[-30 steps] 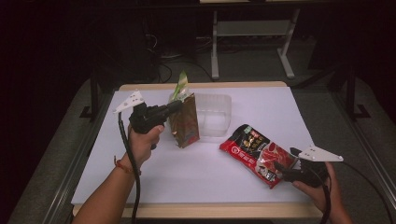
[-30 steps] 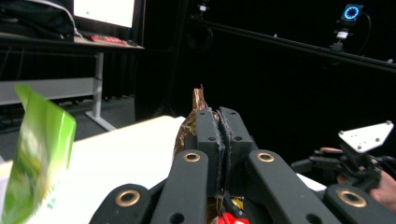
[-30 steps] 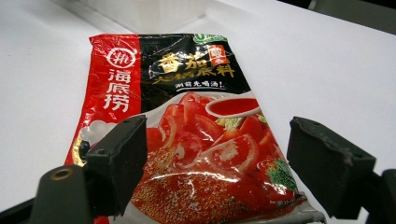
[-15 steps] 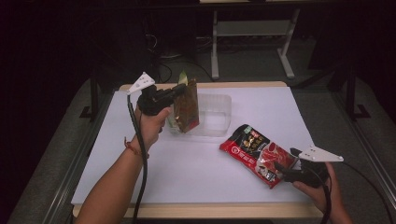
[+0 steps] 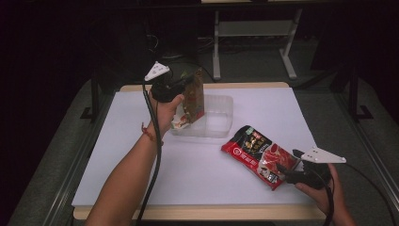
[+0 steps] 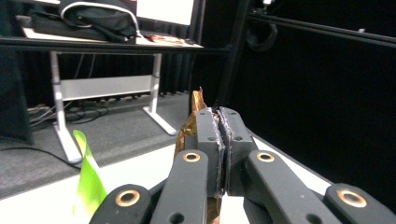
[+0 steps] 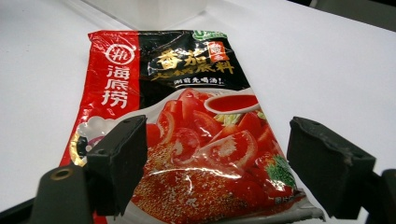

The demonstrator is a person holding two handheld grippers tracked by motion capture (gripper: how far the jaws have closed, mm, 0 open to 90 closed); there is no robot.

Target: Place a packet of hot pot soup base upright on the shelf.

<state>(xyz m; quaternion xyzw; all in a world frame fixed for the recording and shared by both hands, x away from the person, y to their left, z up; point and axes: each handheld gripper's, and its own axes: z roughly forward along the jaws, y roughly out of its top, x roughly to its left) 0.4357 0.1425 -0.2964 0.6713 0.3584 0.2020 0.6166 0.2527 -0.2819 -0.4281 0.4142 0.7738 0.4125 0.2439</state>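
- The left gripper has its jaws pressed together on the top edge of a brown packet, which hangs above the left end of a clear plastic tray at the far side of the table.
- The right gripper rests near the right front corner, jaws spread wide apart, gripping nothing.
- A red soup-base packet lies flat on the table, its near end between those open jaws.

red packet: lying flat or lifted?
Flat. The red packet lies on the table, between the open right gripper jaws.
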